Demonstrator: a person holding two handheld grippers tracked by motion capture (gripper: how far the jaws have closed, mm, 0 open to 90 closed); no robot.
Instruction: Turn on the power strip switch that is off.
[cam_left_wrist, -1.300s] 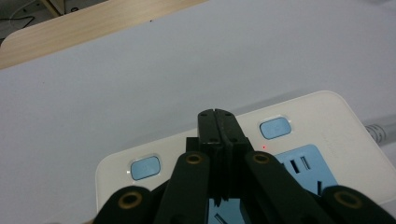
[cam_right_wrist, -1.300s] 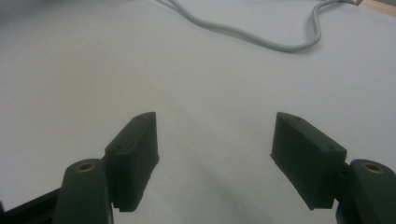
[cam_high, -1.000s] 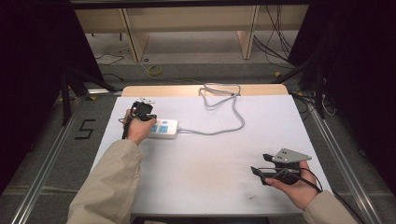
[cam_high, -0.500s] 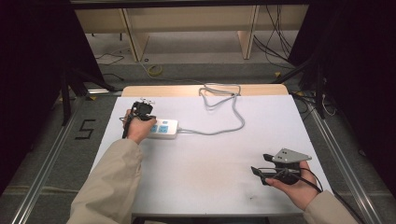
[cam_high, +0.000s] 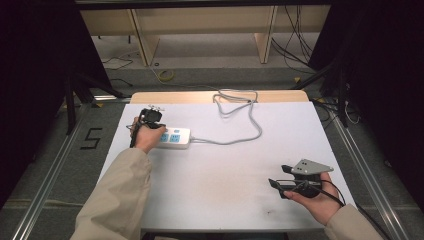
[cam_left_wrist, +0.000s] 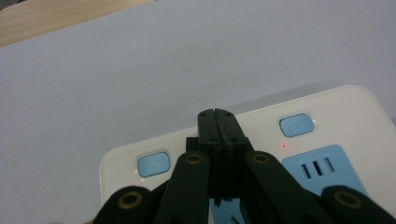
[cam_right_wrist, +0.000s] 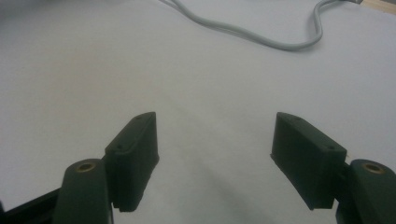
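White tabletop (cam_high: 225, 165) fills most of the high view, with a wooden strip along its far edge and shelving and loose cables on the floor beyond. From above we see our left gripper (cam_high: 151, 116) set down on the near-left end of a power strip (cam_high: 175, 137), which lies toward the far left of the table; its grey cord (cam_high: 240, 135) loops off toward the far edge. Our right gripper (cam_high: 280, 183) rests in the hand low at the near right, well apart from the strip.

In the left gripper view the jaws are pressed together with nothing between them, and the joined tip sits on the white casing (cam_left_wrist: 355, 107) between two blue buttons (cam_left_wrist: 295, 125) (a small red light (cam_left_wrist: 284, 145) glows just beside the tip). We judge the step to be working the strip's switches with the closed tip; the next move calls for shifting the tip squarely over one button and pushing straight down, since it sits between them now. Blue socket panels (cam_left_wrist: 317, 170) show below the buttons.

In the right gripper view the jaws stand well apart over bare table, holding nothing, with the cord (cam_right_wrist: 261, 35) curving across the far side.
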